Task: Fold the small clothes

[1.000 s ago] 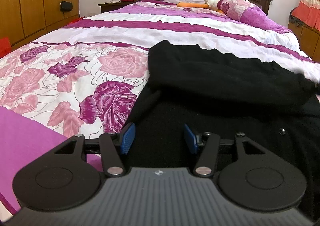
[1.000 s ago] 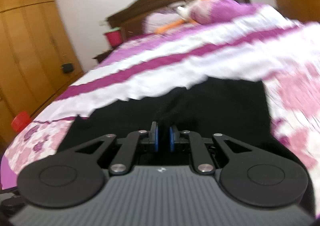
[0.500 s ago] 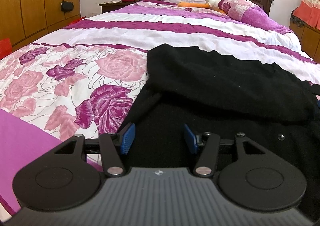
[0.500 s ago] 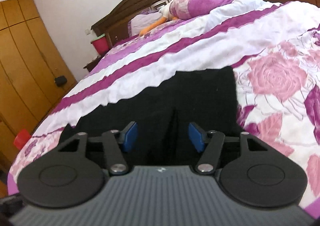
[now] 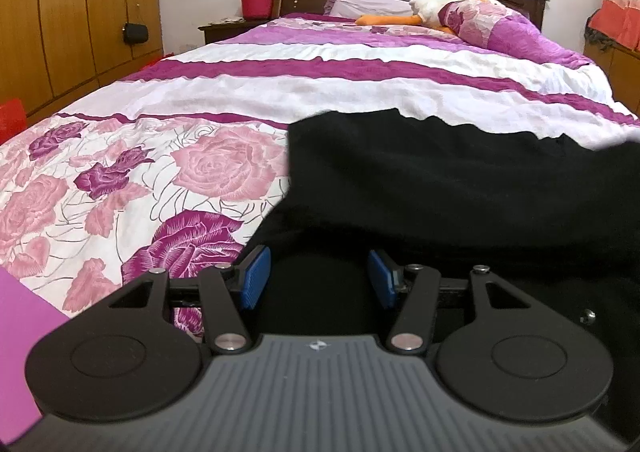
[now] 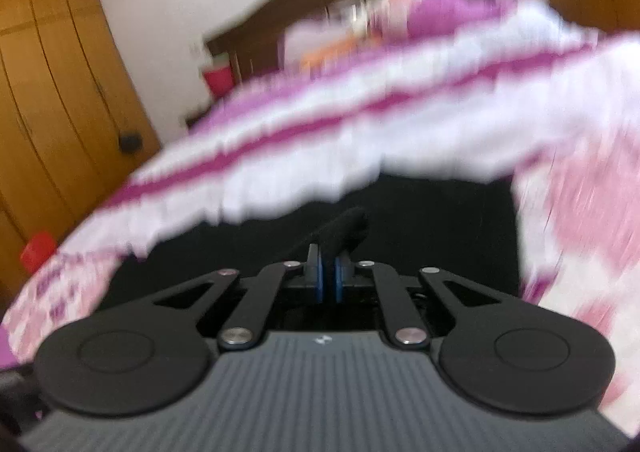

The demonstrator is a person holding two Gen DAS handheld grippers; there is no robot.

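And the right gripper [image 6: 328,284] has snapped closed again after standing wide apart half a second ago, its blue pads now pinching a raised ridge of the black garment [image 6: 344,230]. Its view has gone from sharp to heavily smeared, the bedspread [image 6: 400,123] streaking across. On the left wrist view, the garment's far right edge [image 5: 600,155] has lifted up over the white stripe.

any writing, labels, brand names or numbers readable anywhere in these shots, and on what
No readable text in either view.
Left gripper body: a small pale emblem, a symbol, no letters.
Right gripper body: the same emblem, blurred.
Floral bedspread, black garment, red bucket: no print or labels visible.
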